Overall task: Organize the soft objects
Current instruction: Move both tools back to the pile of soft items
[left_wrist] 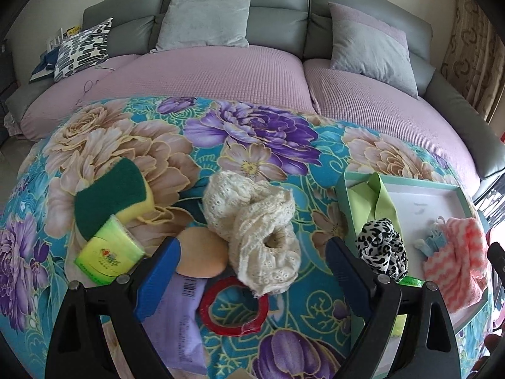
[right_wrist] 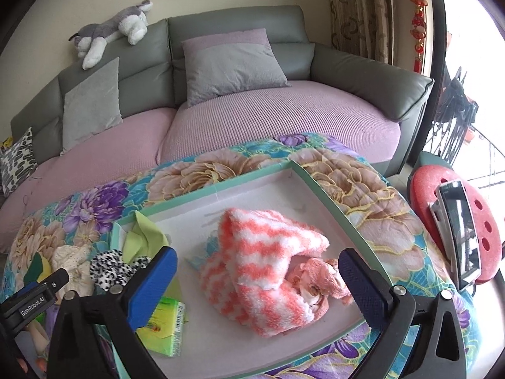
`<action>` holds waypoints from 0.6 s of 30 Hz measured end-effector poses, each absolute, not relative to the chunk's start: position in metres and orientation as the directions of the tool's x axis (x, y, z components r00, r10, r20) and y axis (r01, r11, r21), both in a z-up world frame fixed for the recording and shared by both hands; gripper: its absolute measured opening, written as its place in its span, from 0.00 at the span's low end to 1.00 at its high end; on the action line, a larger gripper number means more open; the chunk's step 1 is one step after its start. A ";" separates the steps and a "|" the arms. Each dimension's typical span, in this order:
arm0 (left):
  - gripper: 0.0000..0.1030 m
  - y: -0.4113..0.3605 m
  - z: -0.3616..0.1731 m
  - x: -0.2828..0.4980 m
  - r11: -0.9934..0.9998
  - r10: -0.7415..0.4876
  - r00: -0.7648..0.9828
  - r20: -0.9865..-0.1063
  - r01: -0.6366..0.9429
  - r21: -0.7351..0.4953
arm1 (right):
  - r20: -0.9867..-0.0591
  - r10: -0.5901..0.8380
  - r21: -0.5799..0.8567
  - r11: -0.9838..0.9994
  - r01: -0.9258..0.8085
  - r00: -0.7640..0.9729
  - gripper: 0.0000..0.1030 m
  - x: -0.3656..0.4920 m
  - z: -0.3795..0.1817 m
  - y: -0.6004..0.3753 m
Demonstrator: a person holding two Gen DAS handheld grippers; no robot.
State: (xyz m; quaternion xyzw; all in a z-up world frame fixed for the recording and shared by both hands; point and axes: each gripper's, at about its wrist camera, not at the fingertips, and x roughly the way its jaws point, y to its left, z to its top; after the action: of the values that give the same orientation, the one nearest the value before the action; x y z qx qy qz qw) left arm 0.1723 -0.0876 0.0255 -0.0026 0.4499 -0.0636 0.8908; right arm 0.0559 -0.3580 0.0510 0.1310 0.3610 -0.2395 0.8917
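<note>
My left gripper [left_wrist: 252, 271] is open and empty just above a cream lace cloth [left_wrist: 255, 230] on the floral blanket [left_wrist: 151, 145]. A peach puff [left_wrist: 202, 254], a green-yellow sponge [left_wrist: 113, 199], a green tissue pack [left_wrist: 109, 254], a purple packet [left_wrist: 181, 312] and a red tape ring [left_wrist: 233, 306] lie around it. My right gripper [right_wrist: 257, 281] is open and empty above a pink-white striped towel [right_wrist: 262, 262] in the teal-rimmed box [right_wrist: 322, 192]. A leopard scrunchie [left_wrist: 382, 249] and a green cloth [left_wrist: 378, 199] sit at the box's left end.
A grey sofa [left_wrist: 277, 9] with pink seat covers and cushions stands behind the blanket. A plush dog [right_wrist: 110, 31] lies on the sofa back. A red stool [right_wrist: 479, 221] with a phone [right_wrist: 460, 230] on it stands at the right.
</note>
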 end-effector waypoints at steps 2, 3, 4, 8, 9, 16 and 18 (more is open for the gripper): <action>0.91 -0.079 0.032 0.171 0.993 -0.109 0.598 -0.794 0.096 -0.064 | -0.693 -0.330 0.066 0.856 0.512 0.641 1.00 0.056 0.057 -0.353; 0.91 -0.073 0.035 0.170 0.994 -0.102 0.605 -0.790 0.083 -0.065 | -0.686 -0.326 0.070 0.860 0.505 0.651 1.00 0.056 0.060 -0.350; 0.91 -0.067 0.037 0.169 0.995 -0.094 0.611 -0.786 0.069 -0.065 | -0.678 -0.319 0.075 0.866 0.494 0.662 1.00 0.057 0.062 -0.347; 0.91 -0.037 0.045 0.167 0.997 -0.054 0.625 -0.779 -0.008 -0.076 | -0.658 -0.278 0.092 0.893 0.441 0.699 1.00 0.062 0.070 -0.328; 0.91 -0.027 0.046 0.166 0.996 -0.038 0.625 -0.779 -0.037 -0.079 | -0.656 -0.267 0.092 0.900 0.426 0.706 1.00 0.064 0.071 -0.322; 0.91 0.034 0.044 0.164 0.972 0.074 0.607 -0.792 -0.221 -0.078 | -0.636 -0.157 0.107 0.951 0.289 0.755 1.00 0.084 0.077 -0.272; 0.91 0.053 0.042 0.162 0.959 0.101 0.598 -0.795 -0.272 -0.083 | -0.633 -0.118 0.114 0.963 0.243 0.765 1.00 0.090 0.077 -0.256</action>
State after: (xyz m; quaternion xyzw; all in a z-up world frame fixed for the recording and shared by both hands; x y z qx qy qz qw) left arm 0.1623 0.0527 0.0423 -0.0983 0.4357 0.1049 0.8885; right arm 0.0896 -0.2556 0.0766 0.0949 0.3287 -0.0967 0.9347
